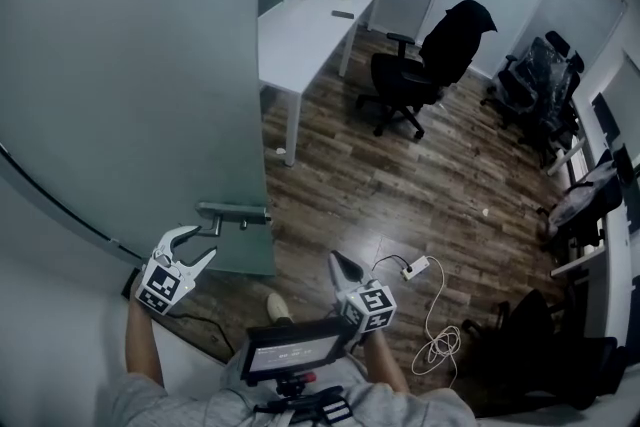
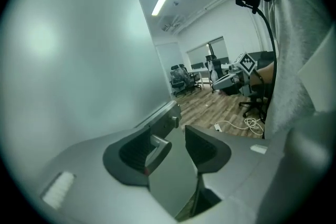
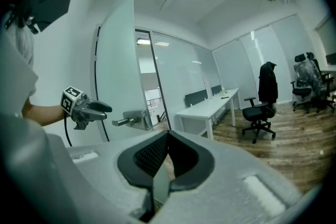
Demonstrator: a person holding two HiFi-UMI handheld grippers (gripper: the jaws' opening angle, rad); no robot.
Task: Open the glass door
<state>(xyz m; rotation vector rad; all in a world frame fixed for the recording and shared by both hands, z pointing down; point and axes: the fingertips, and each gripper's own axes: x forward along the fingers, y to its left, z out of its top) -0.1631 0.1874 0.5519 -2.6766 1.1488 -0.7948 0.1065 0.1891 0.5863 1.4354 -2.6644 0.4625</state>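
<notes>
My left gripper (image 1: pixel 204 242), fingers apart, sits just beside the handle (image 1: pixel 233 212) of the glass door (image 1: pixel 120 65) on my left. My right gripper (image 1: pixel 338 265) has its fingers together. A white worktop (image 1: pixel 310 15) and a black chair (image 1: pixel 425 75) stand beyond the door's edge.

Frosted glass, brushed metal, dark grained wood.

Glass door (image 1: pixel 130 65): frosted, smooth, with a soft milky sheen. Handle (image 1: pixel 232 212): brushed grey metal, satin rather than mirror-bright. Floor (image 1: pixel 400 185): dark wood-look planks, streaky grain, faintly glossy. Counter (image 1: pixel 305 20): smooth white top, matt. Chair (image 1: pixel 430 65): black cloth draped over the back, black plastic base. Cable (image 1: pixel 432 310): white, smooth plastic sheath. Left gripper (image 1: pixel 203 243) and right gripper (image 1: pixel 336 260): pale grey matt plastic shells, fingers (image 2: pixel 202 149) lined with dark ribbed, rubbery-looking pads, marker cubes in flat black-and-white print. Shirt (image 1: pixel 150 405): soft grey knit cloth, matt.
</notes>
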